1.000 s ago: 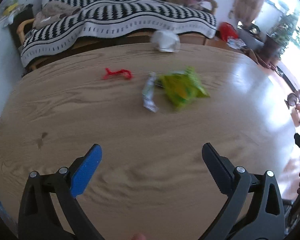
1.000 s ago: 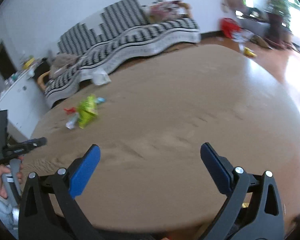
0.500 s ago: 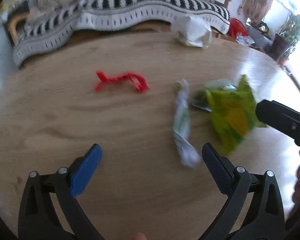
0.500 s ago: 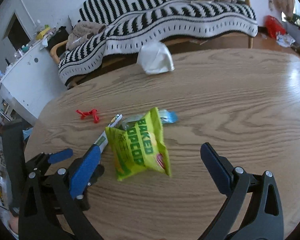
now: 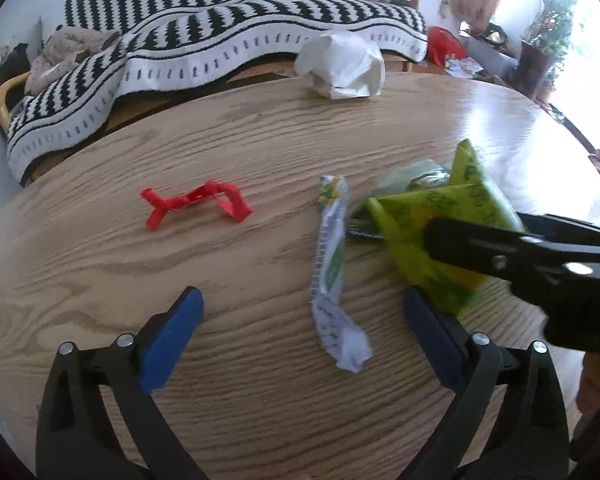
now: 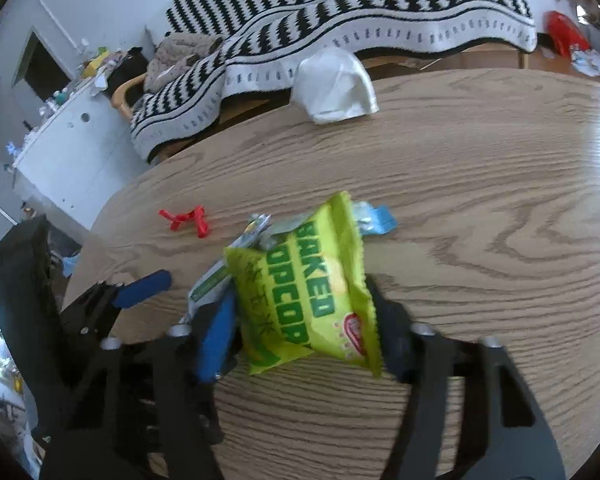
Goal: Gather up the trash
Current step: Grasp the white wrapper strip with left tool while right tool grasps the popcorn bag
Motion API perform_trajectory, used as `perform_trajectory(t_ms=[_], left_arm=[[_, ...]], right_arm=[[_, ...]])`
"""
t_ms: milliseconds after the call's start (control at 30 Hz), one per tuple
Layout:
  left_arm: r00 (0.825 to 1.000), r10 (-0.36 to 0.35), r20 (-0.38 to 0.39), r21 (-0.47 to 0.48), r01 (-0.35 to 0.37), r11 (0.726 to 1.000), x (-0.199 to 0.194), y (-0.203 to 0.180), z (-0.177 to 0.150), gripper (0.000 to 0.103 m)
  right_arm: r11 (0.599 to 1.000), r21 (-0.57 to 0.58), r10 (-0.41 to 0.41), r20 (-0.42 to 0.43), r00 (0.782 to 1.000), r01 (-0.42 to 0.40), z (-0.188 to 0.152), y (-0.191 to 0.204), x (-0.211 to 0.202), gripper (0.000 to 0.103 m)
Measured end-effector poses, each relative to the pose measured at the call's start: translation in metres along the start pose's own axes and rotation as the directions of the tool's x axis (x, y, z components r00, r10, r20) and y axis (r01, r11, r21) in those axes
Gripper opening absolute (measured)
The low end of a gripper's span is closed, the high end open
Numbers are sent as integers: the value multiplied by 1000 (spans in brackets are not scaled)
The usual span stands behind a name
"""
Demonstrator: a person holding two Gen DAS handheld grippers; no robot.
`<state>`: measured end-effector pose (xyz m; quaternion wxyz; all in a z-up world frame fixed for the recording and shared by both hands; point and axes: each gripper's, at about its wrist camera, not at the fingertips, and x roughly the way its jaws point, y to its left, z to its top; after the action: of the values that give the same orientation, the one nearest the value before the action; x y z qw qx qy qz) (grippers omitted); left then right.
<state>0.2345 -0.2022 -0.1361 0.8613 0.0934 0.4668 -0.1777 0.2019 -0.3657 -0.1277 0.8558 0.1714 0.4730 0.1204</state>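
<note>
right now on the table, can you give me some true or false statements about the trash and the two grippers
1. The green popcorn bag sits between the right gripper fingers. True; its jaws are closing.
2. The red twisted strip is held by the left gripper. False; it lies apart on the table.
3. The long white wrapper lies between the left gripper's fingers. True; it is not pinched.
4. The crumpled white bag lies next to the popcorn bag. False; it sits at the table's far edge.
</note>
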Motion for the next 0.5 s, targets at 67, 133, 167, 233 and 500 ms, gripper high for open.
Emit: perform_trajectory(t_ms=[67, 133, 167, 233, 500], left_arm=[[1000, -14, 27, 20, 14, 1000, -4, -3, 1, 59], [998, -27, 51, 25, 25, 999, -8, -3, 1, 28], [998, -35, 56, 16, 34, 999, -8, -1, 0, 15], [996, -77, 52, -13, 78, 997, -10, 5, -1, 14], [996, -80, 49, -7, 80, 997, -18, 9, -14, 13]], right_arm=[[1000, -6, 1, 7, 1000, -1, 0, 0, -1, 52], [1000, -3, 19, 12, 1000, -19, -3, -1, -3, 52], [1000, -1, 23, 17, 1000, -23, -5, -1, -5, 51], [1000, 1, 19, 36, 999, -19, -8, -2, -11, 51], [999, -17, -38, 125, 991, 41, -13, 10, -35, 50]])
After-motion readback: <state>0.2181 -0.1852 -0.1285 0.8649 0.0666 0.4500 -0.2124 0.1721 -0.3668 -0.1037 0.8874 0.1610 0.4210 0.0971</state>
